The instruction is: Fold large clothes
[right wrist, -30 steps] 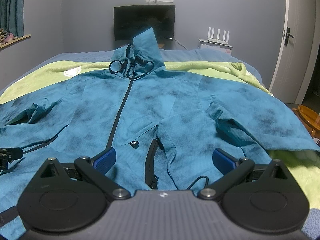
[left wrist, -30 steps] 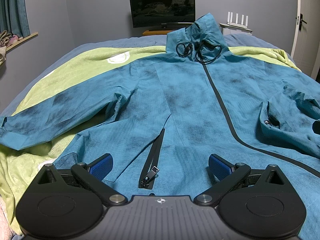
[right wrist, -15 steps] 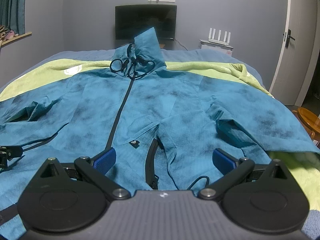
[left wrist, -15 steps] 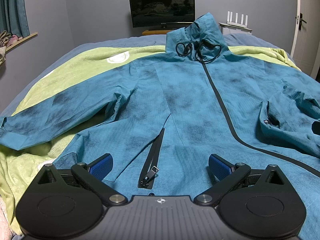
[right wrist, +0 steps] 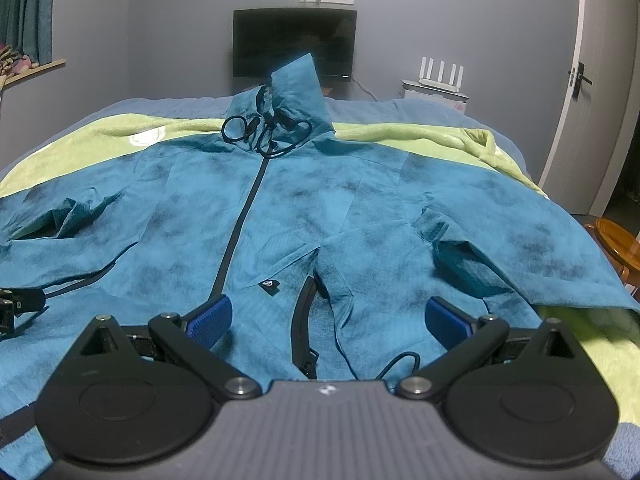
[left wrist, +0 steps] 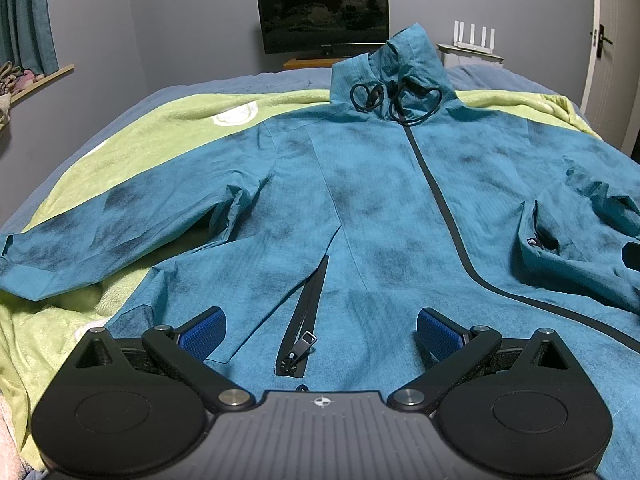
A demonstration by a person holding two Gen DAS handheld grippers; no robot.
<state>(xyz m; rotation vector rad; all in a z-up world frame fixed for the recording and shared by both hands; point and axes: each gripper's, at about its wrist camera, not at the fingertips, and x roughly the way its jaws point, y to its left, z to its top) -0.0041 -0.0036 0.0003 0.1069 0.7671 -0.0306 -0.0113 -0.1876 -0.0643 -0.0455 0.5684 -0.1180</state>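
Two tongs, both spread wide, nothing pinched. Jacket (left wrist: 380,208) lies front-up and unfolded on the green blanket (left wrist: 168,128) on the bed (right wrist: 400,108), hood (left wrist: 404,60) at the far end, hem nearest the cameras.

Left tongs (left wrist: 320,330) hover over the hem on the jacket's left-hand half as seen; a pocket zip (left wrist: 302,332) with its pull sits between the fingers. Main zip (left wrist: 440,208) runs off to the right of them. One sleeve (left wrist: 100,232) stretches out flat to the left, cuff on the blanket.

Right tongs (right wrist: 326,318) hover over the hem on the other half; a second pocket zip (right wrist: 302,320) and a loop of black cord (right wrist: 400,362) lie between the fingers. Main zip (right wrist: 240,216) ends just beyond the left blue pad (right wrist: 210,320). Other sleeve (right wrist: 532,248) spreads right, crumpled at the armpit.

Can't tell if either pair touches the cloth. Left tongs' tip shows at the right view's left edge (right wrist: 16,304), resting on or just over the jacket.
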